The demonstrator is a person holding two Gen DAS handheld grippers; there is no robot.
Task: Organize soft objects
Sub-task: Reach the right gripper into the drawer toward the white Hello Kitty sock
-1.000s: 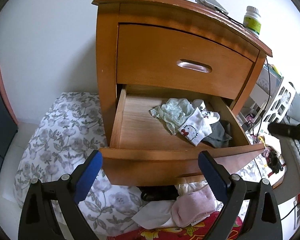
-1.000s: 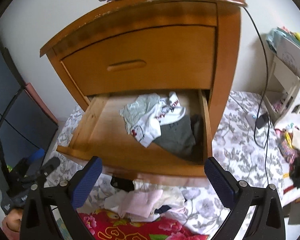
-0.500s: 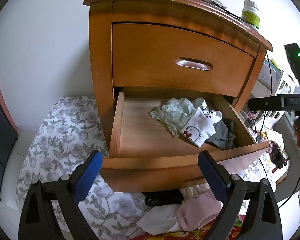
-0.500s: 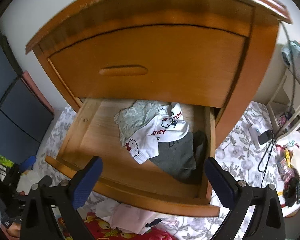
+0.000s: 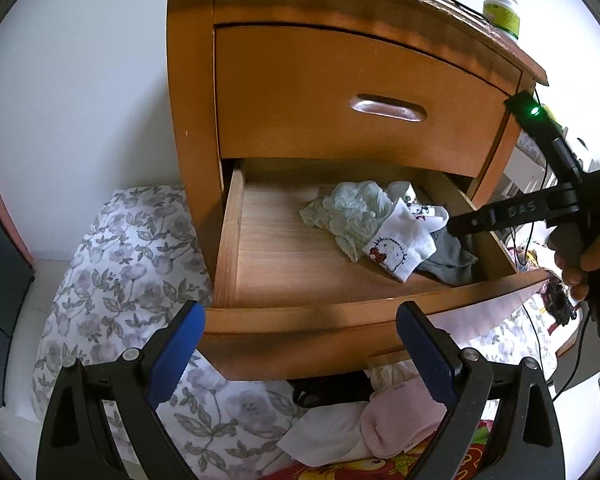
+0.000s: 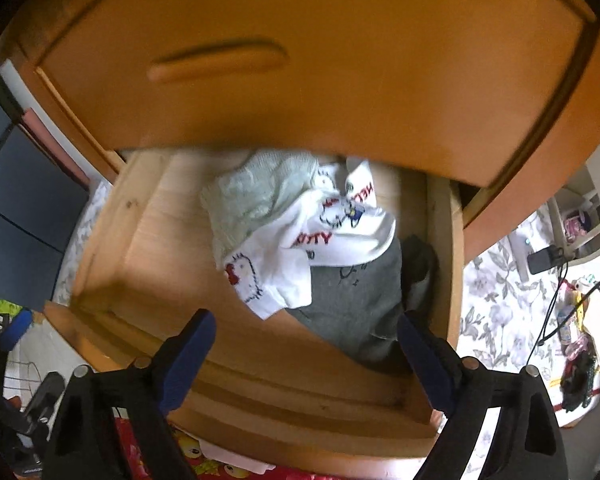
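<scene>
A few socks [image 6: 300,240] are already laid in the open drawer [image 5: 300,316]; more [image 5: 380,424] are left below it. Right gripper [image 6: 304,344] is held over them, jaws closing on nothing; left gripper [image 5: 300,340] is held apart, empty.

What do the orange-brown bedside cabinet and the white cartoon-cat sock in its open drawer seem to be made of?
The orange-brown bedside cabinet looks like varnished wood: visible grain, a soft sheen, chipped finish on its top edge. The white cartoon-cat sock looks like knitted fabric, probably cotton: it lies limp and creased, with a ribbed cuff.
</scene>
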